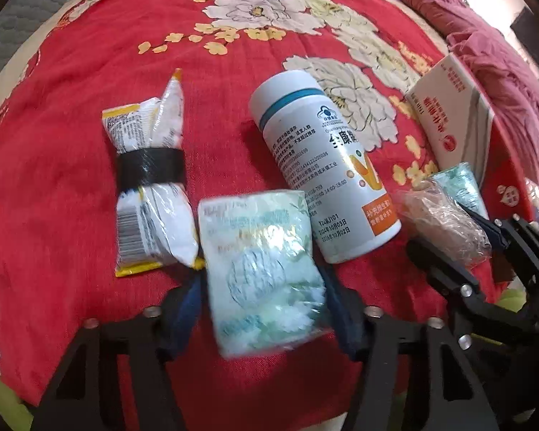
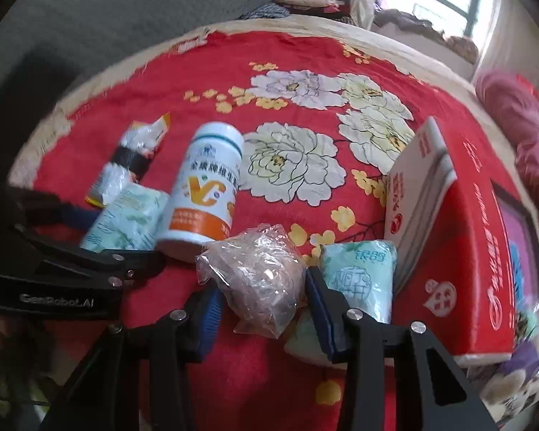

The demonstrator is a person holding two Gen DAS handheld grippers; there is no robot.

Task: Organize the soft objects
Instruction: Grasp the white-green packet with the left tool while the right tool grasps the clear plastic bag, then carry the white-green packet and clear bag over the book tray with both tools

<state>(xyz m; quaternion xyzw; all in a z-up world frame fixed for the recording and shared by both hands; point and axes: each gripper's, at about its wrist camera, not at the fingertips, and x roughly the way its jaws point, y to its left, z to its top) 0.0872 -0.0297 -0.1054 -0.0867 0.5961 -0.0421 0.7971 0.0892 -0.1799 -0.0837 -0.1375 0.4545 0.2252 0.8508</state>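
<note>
1. Because the left wrist view is smeared by motion blur, the print on the pale green tissue pack (image 1: 264, 276) held between the left gripper (image 1: 262, 287)'s blue pads cannot be read; the pack looks soft and puffy, with a faint leafy pattern.
2. Only the lower arms of each gripper show; the hands holding them are out of frame.
3. In the right wrist view, the right gripper (image 2: 264, 296) has its jaws closed against a crinkled clear plastic bag (image 2: 257, 276) with pinkish-brown contents that are too crumpled to identify.
4. A second green tissue pack (image 2: 359, 276) lies just right of the right gripper's right finger, partly hidden behind it, touching the propped-up flap of a red and white carton (image 2: 456, 251) whose far end is cut off at the frame edge.
5. All of this sits on a red floral bedspread (image 1: 90, 54).
6. A white vitamin bottle (image 1: 323, 168) with a teal band lies on its side between the two grippers.
7. Left of the bottle lies a white and yellow snack packet (image 1: 151, 179), cinched at its middle by a black band.
</note>
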